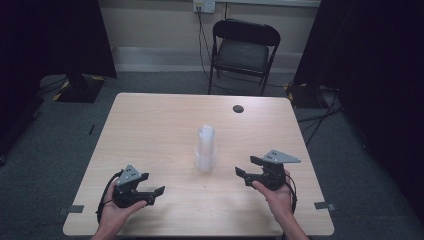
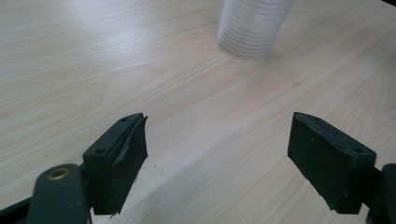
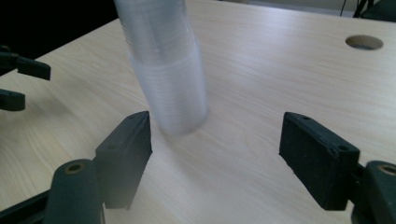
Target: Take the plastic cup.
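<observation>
A tall stack of clear plastic cups stands upside down near the middle of the wooden table. My right gripper hovers just right of the stack, jaws open toward it and nothing between them. In the right gripper view the cup stack rises just beyond the open jaws, a little left of centre. My left gripper rests open near the front left, well short of the stack. The left gripper view shows the base of the stack far ahead.
A round cable hole sits at the table's far right. A black folding chair stands behind the table. Dark curtains flank both sides, and cables run over the grey carpet.
</observation>
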